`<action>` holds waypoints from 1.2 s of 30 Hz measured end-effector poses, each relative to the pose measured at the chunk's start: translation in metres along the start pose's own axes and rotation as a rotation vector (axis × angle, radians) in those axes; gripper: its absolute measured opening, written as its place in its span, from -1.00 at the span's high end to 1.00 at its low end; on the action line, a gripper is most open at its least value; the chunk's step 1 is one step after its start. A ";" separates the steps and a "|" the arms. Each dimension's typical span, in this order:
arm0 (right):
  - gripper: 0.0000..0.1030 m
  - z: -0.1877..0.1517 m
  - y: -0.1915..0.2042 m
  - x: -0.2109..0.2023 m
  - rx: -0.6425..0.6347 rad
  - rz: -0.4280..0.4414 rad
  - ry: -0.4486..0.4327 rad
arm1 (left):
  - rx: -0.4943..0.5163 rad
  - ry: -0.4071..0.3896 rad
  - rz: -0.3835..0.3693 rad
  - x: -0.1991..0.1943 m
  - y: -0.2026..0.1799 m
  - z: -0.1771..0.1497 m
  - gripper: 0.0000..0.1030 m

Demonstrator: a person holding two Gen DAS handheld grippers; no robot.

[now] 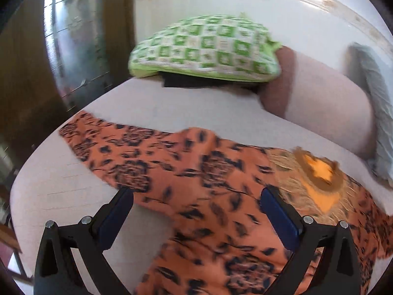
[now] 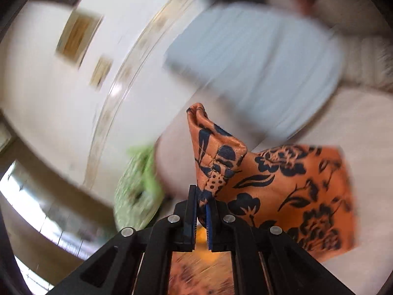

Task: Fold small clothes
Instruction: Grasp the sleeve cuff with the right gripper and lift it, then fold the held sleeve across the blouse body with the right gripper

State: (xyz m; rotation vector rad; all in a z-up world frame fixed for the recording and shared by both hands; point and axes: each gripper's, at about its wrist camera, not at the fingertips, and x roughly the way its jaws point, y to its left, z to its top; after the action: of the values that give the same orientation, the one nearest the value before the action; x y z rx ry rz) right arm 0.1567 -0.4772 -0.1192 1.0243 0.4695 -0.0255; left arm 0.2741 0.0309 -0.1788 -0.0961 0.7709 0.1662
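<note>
An orange garment (image 1: pixel 191 172) with a dark floral print lies spread across the pale bed, its gold embroidered neckline (image 1: pixel 316 179) toward the right. My left gripper (image 1: pixel 196 196) hovers over it with its blue-padded fingers wide apart and nothing between them. In the right wrist view my right gripper (image 2: pixel 202 194) is shut on a stitched corner of the same orange garment (image 2: pixel 289 179), which stands up above the fingertips while the rest trails off to the right. That view is blurred with motion.
A green and white checked pillow (image 1: pixel 206 49) lies at the head of the bed (image 1: pixel 172 105), with a brown and pink cushion (image 1: pixel 316 103) and a pale blue pillow (image 2: pixel 258 61) beside it. White tiled wall stands behind; a dark wooden frame (image 1: pixel 29 73) is left.
</note>
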 end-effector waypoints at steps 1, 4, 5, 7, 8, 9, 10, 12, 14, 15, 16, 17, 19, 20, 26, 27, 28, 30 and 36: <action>0.89 -0.019 0.016 0.017 -0.012 0.018 0.039 | -0.021 0.002 0.017 0.002 0.010 0.003 -1.00; 0.89 -0.072 0.051 0.077 -0.017 0.068 0.161 | -0.078 -0.010 0.063 0.005 0.038 0.012 -1.00; 0.89 -0.095 0.062 0.099 -0.020 0.084 0.209 | -0.089 -0.015 0.074 0.006 0.046 0.014 -1.00; 0.89 -0.131 0.080 0.130 -0.034 0.093 0.269 | -0.106 -0.025 0.101 0.007 0.061 0.018 -1.00; 0.89 -0.154 0.091 0.145 -0.046 0.095 0.302 | -0.113 -0.029 0.114 0.007 0.068 0.020 -1.00; 0.89 -0.177 0.101 0.163 -0.059 0.103 0.347 | -0.122 -0.030 0.127 0.007 0.075 0.022 -1.00; 0.81 -0.196 0.105 0.177 -0.071 0.106 0.389 | -0.135 -0.027 0.137 0.008 0.083 0.023 -1.00; 0.76 -0.228 0.113 0.199 -0.103 0.082 0.474 | -0.162 -0.019 0.141 0.010 0.097 0.026 -1.00; 0.53 -0.255 0.117 0.223 -0.116 0.075 0.592 | -0.179 -0.015 0.147 0.010 0.108 0.027 -1.00; 0.23 -0.264 0.117 0.226 -0.105 0.106 0.630 | -0.182 -0.015 0.154 0.011 0.111 0.028 -1.00; -0.30 -0.270 0.116 0.227 -0.107 0.131 0.652 | -0.184 -0.015 0.160 0.011 0.114 0.028 -1.00; -0.44 -0.272 0.117 0.222 -0.138 0.143 0.655 | -0.186 -0.014 0.160 0.012 0.115 0.029 -1.00; -0.47 -0.265 0.120 0.210 -0.210 0.155 0.620 | -0.190 -0.009 0.150 0.012 0.115 0.029 -1.00; -0.47 -0.256 0.118 0.199 -0.255 0.156 0.592 | -0.189 -0.005 0.142 0.013 0.113 0.028 -1.00; -0.41 -0.197 0.091 0.162 -0.399 -0.016 0.412 | -0.149 0.026 0.115 0.021 0.089 0.023 -1.00; -0.33 -0.193 0.082 0.161 -0.406 -0.044 0.399 | -0.134 0.036 0.098 0.023 0.082 0.022 -1.00; -0.25 -0.184 0.071 0.156 -0.409 -0.071 0.395 | -0.112 0.047 0.075 0.026 0.072 0.020 -1.00; -0.20 -0.173 0.042 0.145 -0.409 -0.136 0.391 | -0.057 0.070 0.032 0.031 0.050 0.016 -1.00; -0.03 -0.136 -0.034 0.104 -0.342 -0.235 0.346 | 0.095 0.132 -0.029 0.049 -0.010 0.001 -1.00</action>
State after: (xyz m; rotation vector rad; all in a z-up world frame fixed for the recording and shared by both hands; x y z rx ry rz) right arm 0.1927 -0.3624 -0.2460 0.6328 0.8768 0.0224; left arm 0.3118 0.0265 -0.2122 -0.0286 0.9076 0.0960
